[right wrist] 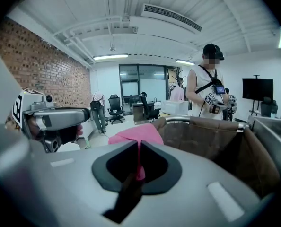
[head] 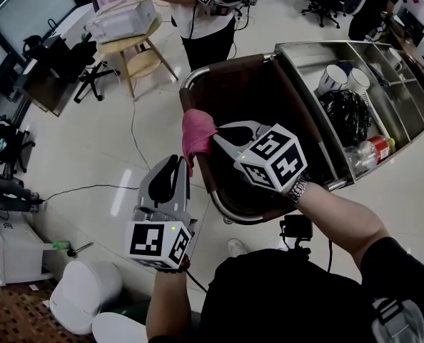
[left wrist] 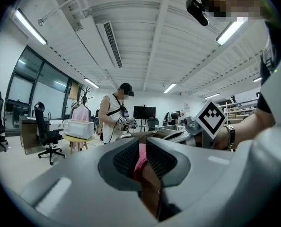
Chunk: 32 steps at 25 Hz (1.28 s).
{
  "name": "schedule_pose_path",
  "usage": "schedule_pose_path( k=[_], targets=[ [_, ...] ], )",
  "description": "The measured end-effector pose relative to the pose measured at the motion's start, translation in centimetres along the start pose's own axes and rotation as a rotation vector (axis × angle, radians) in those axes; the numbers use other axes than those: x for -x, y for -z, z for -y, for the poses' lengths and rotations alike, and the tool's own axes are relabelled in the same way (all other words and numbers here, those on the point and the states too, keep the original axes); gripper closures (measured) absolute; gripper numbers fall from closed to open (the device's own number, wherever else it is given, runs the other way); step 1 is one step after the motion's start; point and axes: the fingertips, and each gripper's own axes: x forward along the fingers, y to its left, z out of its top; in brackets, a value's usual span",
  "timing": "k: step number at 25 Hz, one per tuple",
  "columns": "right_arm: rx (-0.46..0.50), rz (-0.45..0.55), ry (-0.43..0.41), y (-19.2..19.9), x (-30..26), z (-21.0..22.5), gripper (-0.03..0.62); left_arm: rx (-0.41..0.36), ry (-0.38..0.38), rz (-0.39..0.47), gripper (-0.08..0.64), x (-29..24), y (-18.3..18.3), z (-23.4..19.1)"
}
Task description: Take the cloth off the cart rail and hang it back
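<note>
We record, at the upper right of the head view, a steel cart (head: 295,56) with white cups (head: 333,78) and a bottle (head: 372,148) in its compartments. On its near end a brown bag (head: 255,98) is slung inside the curved chrome cart rail (head: 230,215). Next, at centre frame, the right claw (head: 219,140) is clenched on the upper part of the pink cloth (head: 198,133), while the left claw (head: 178,163), just below and left, grasps that cloth's hanging edge, pink showing between its pads. Smallest, the cloth sits bunched over the rail's left side, between both claws.
</note>
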Motion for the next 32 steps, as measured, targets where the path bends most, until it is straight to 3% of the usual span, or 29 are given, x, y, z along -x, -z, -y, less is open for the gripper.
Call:
schedule_pose_path(
  k=[10,21,23,26,32],
  targets=[
    [0.040,0.140,0.014,-4.4,4.2,-1.6,0.586,-0.018,-0.002,0.012,0.515,0.3,-1.1,1.8],
    [0.148,0.383,-0.023,-11.7,15.1,-6.0,0.581,-0.073,-0.056,0.067,0.518,2.2,-4.9,7.3],
    [0.169,0.431,-0.031,-11.6,19.6,-7.7,0.581,-0.086,-0.066,0.078,0.520,3.7,-5.2,10.8],
    [0.200,0.510,-0.049,-8.0,29.7,-9.5,0.581,-0.120,-0.081,0.096,0.523,6.1,-3.7,20.3],
    [0.242,0.618,-0.090,-4.6,44.2,-8.4,0.581,-0.158,-0.131,0.110,0.528,5.9,-2.6,33.2]
  ],
)
